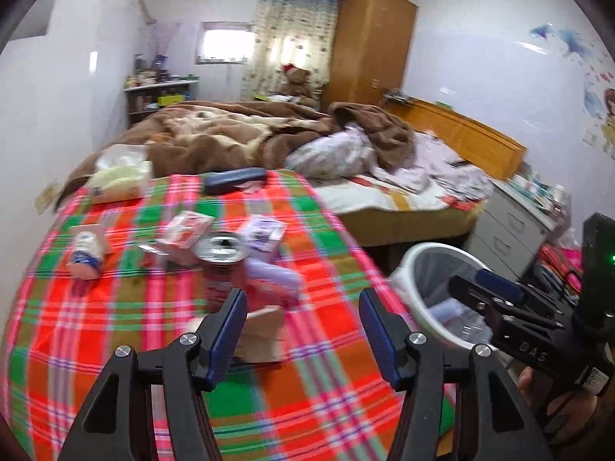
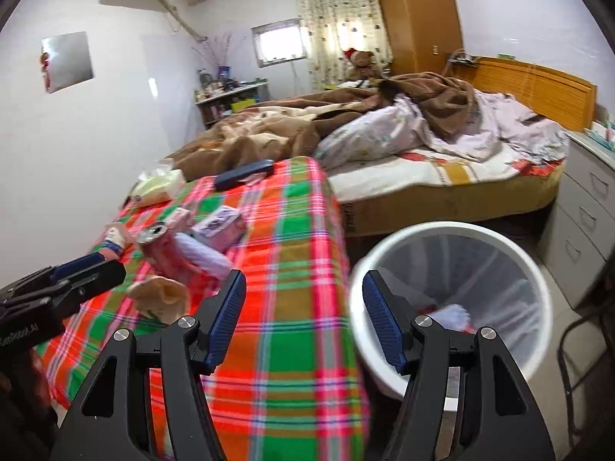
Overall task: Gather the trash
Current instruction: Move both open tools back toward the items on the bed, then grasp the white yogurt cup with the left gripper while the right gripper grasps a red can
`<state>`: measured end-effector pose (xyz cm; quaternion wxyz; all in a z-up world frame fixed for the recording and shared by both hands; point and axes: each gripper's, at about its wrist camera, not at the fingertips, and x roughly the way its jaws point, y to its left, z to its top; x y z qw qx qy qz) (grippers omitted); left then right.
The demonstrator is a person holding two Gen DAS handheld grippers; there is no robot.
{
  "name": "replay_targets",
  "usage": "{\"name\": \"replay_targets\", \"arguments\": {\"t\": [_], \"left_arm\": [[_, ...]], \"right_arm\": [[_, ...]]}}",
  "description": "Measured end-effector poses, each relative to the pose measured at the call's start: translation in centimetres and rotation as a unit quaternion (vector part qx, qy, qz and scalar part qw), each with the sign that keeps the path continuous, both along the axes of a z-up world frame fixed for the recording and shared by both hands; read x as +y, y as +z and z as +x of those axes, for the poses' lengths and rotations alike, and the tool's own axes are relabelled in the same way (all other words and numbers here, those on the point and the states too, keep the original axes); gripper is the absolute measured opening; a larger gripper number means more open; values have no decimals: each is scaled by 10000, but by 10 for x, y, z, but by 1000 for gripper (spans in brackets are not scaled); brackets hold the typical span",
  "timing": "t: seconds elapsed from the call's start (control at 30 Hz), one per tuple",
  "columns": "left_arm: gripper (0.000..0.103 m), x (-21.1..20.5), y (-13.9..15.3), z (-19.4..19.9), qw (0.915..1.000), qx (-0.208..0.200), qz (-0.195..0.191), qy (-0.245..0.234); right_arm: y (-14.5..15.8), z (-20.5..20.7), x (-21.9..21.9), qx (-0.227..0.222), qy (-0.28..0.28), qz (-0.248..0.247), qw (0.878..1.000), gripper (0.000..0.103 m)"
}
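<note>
Here a round white bin [image 2: 453, 230] stands beside the plaid cloth [image 2: 292, 269]

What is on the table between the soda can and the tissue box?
In the left wrist view, a small red-and-white packet lies on the plaid cloth between the can and the tissue box; otherwise that stretch is bare.
</note>
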<state>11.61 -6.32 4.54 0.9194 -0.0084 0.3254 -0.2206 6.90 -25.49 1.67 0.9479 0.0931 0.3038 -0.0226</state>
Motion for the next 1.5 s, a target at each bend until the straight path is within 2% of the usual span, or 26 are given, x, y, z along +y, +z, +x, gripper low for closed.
{"name": "replay_targets", "arguments": {"t": [0.33, 0.43, 0.53, 0.6, 0.7, 0.77, 0.9, 1.0, 1.1, 1.2, 1.3, 1.4, 1.5], "left_arm": [[60, 84, -5, 30, 9954, 37, -50, 959], [60, 105, -10, 39, 9926, 69, -13, 1216], [60, 124, -15, 47, 9902, 126, -42, 1393], [60, 133, -17, 53, 9890, 123, 8, 1475], [61, 149, -21, 65, 9870, 220, -47, 1590], [63, 158, -23, 73, 9851, 200, 72, 1705], [65, 178, -34, 100, 9831, 392, 38, 1785], [65, 186, -43, 116, 9816, 439, 175, 1849], [65, 193, -55, 134, 9814, 633, 96, 1808], [65, 194, -62, 148, 9816, 616, 265, 1790], [65, 198, -73, 168, 9826, 830, 91, 1658], [65, 200, -82, 184, 9808, 917, 177, 1711], [65, 203, -89, 198, 9806, 986, 94, 1689]], "right_arm": [[-5, 26, 35, -24, 624, 255, 9977, 65], [-6, 34, 50, -16, 834, 186, 9963, 65], [-4, 37, 65, -194, 1000, 31, 9948, 66], [-3, 42, 73, -218, 1109, -42, 9936, 70], [-2, 51, 83, -195, 1262, -12, 9918, 70], [-4, 57, 90, -201, 1352, 17, 9906, 70], [-11, 71, 107, -33, 1525, -38, 9883, 70], [-17, 81, 117, 84, 1550, -58, 9879, 70], [-23, 89, 124, 234, 1515, -110, 9881, 70], [-28, 96, 128, 305, 1415, -122, 9894, 70], [-34, 105, 128, 420, 1310, -112, 9904, 70], [-41, 109, 130, 561, 1300, -98, 9899, 70], [-43, 111, 133, 600, 1298, -201, 9895, 70]]}}
